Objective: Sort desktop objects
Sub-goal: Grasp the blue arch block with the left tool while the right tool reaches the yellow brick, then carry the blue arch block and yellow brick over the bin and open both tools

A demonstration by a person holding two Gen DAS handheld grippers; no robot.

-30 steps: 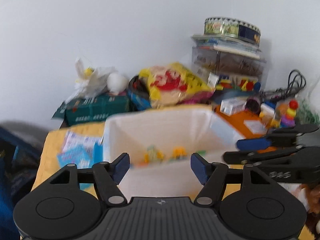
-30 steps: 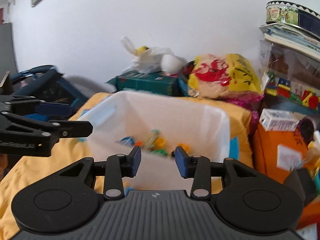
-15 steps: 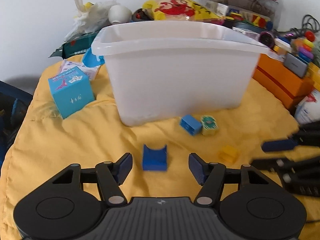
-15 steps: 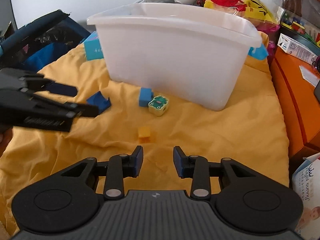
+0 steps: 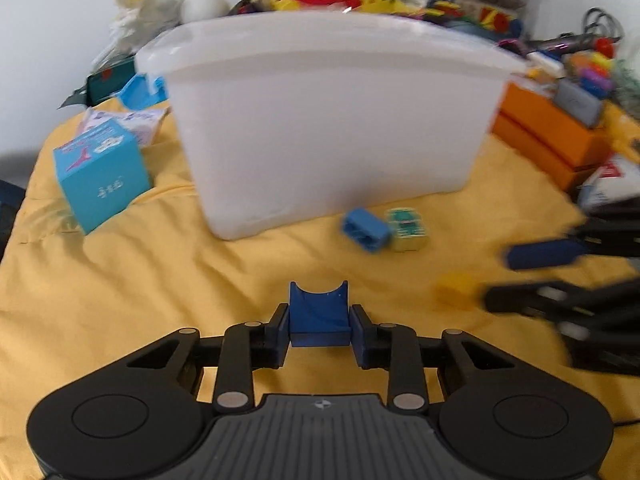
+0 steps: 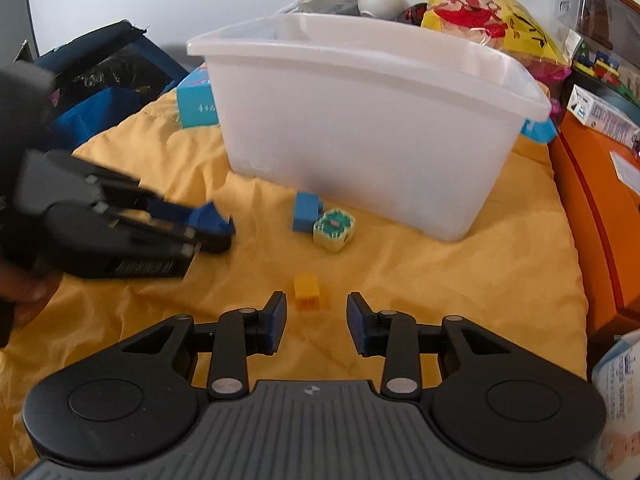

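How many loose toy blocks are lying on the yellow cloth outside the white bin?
4: a dark blue curved block between the left tongs, a light blue brick touching a green-faced cube, and a yellow brick before the right tongs. The bin may hide others.

Lighting: bright, even, diffuse daylight with no visible source; shadows soft and faint, a thin dark band under the white bin (image 6: 360, 120) on the yellow cloth (image 6: 460, 280), small glints only on the yellow plastic bag (image 6: 480, 20). Picture quality: both views fisheye, straight edges bowed, corners cut off by a dark circular vignette; the left wrist view is soft overall, with motion blur smearing the right gripper (image 5: 504, 276) at its right edge. In the right wrist view the centre is sharp, while the left gripper (image 6: 212, 224) is blurred.
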